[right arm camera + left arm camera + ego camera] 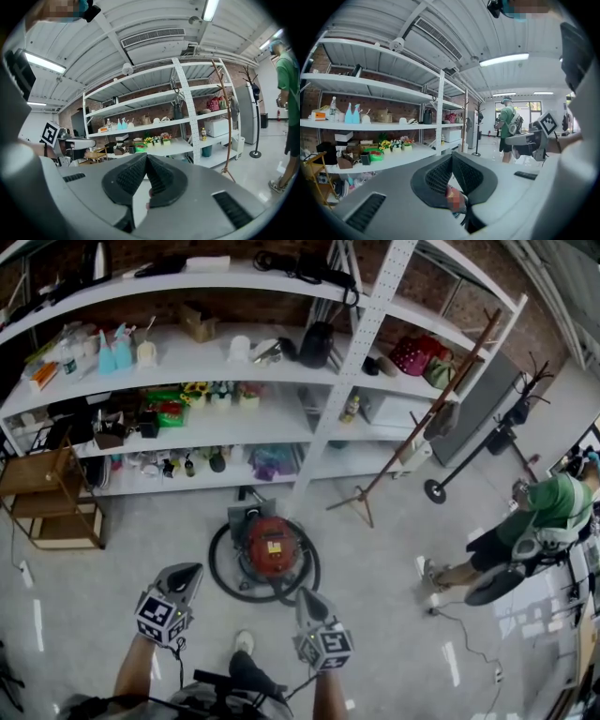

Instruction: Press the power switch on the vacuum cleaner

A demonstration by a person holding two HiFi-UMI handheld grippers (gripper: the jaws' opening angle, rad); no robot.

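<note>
The red vacuum cleaner [272, 545] sits on the floor in front of the shelves, with its black hose [220, 570] looped around it. In the head view both grippers are held low, on the near side of it. My left gripper [190, 572] hangs to the vacuum's near left, its jaws shut with nothing in them. My right gripper [306, 596] is just near-right of the vacuum, by the hose loop, also shut and empty. Both gripper views look out level at the shelves, with the jaws' tips meeting [451, 156] [145, 157]. The vacuum and its switch do not show in them.
A long white shelving unit [309, 432] full of small items stands behind the vacuum. A wooden rack [52, 498] is at the left and a leaning coat stand [412, 442] to the right. A person in green [548, 507] sits at the far right by a floor fan [492, 585] and cables.
</note>
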